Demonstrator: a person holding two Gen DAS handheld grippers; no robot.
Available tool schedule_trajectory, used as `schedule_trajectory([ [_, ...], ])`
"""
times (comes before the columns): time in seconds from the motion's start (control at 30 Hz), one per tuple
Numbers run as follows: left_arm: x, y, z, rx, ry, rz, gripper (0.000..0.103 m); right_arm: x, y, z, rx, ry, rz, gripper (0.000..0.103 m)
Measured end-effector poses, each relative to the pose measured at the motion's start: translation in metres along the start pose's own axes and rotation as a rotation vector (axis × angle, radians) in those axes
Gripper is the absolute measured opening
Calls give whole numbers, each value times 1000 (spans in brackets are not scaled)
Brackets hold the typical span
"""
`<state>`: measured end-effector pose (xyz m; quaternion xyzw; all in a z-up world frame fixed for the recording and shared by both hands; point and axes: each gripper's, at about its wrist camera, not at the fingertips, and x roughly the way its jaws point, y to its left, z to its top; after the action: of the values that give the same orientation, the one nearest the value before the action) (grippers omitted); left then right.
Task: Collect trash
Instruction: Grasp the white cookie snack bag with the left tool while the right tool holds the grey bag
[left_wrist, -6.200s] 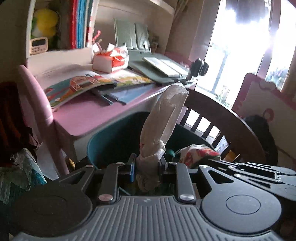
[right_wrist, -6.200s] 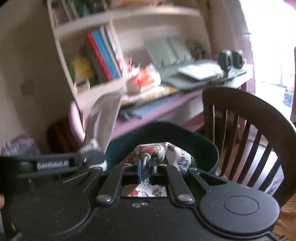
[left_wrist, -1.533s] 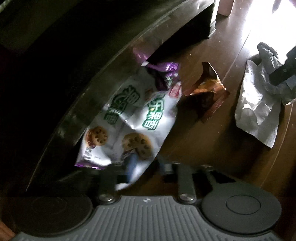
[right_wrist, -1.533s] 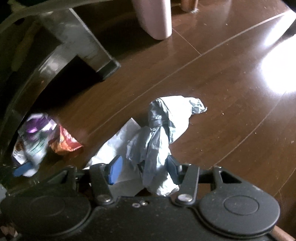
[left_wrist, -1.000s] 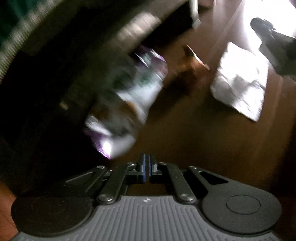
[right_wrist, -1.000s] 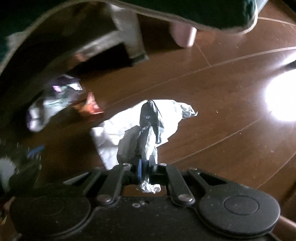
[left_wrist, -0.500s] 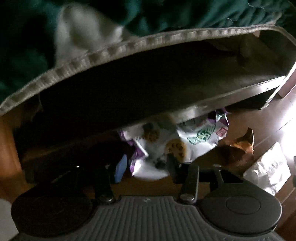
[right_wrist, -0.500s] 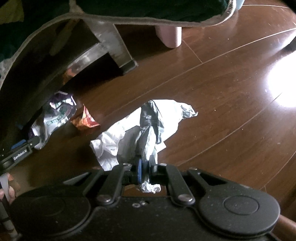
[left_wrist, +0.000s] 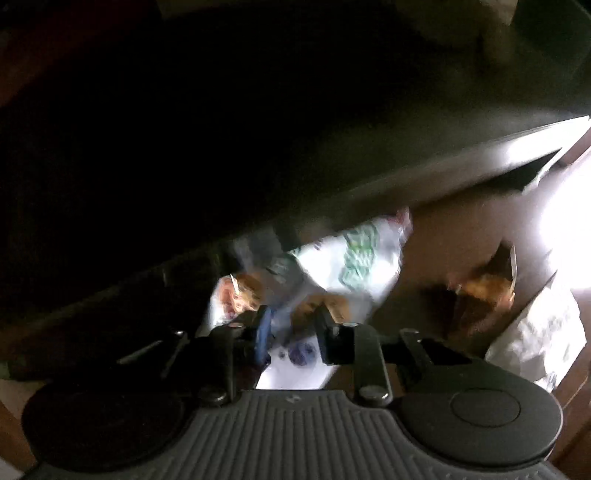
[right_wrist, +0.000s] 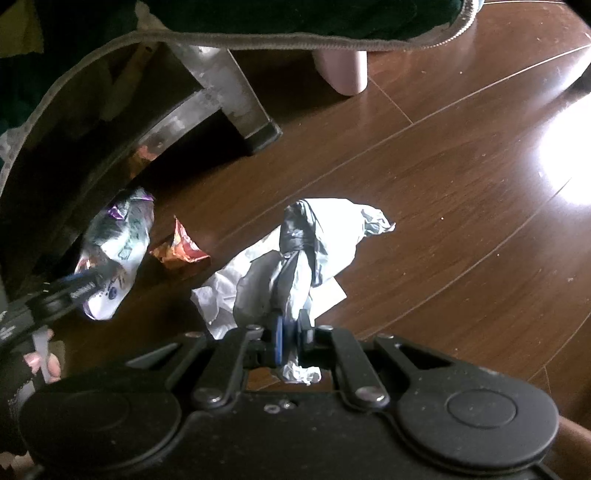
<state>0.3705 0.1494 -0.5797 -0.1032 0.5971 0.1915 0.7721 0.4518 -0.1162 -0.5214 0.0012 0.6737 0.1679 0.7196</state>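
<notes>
On a wooden floor (right_wrist: 461, 177) strewn with litter, the right hand-held gripper (right_wrist: 290, 341) points steeply down, clenched on a crumpled grey plastic bag (right_wrist: 295, 258), apparently lifting it for disposal. The left hand-held gripper (left_wrist: 291, 332), its jaws just closing, straddles a white snack wrapper (left_wrist: 351, 266) half-tucked under dark furniture; whether the pads yet pinch it is unclear.

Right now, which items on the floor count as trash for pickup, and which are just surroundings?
Job items:
- white snack bag, between the left tool's closing jaws
- orange wrapper
- crumpled grey plastic bag, clamped in the right tool
- white paper

Just there:
- dark furniture leg
- pink leg
- wood floor
</notes>
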Motion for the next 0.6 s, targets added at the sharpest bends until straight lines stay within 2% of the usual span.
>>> schedule_trajectory([
  [0.17,-2,6,-14,26,13,-61,24,1,0,0,-2,-3,-3,6],
  [0.27,-2,7,-23,58,49,-84,24,1,-1,0,5,-1,-2,6],
  [0.4,-14,1,-53,117,113,-117,23,-1,-4,1,22,-9,4,6],
  [0.5,-33,-2,-62,146,75,-93,23,-4,-5,3,24,-25,13,6],
  [0.6,-46,-5,-51,166,15,-103,25,-5,-8,4,37,-30,27,7],
])
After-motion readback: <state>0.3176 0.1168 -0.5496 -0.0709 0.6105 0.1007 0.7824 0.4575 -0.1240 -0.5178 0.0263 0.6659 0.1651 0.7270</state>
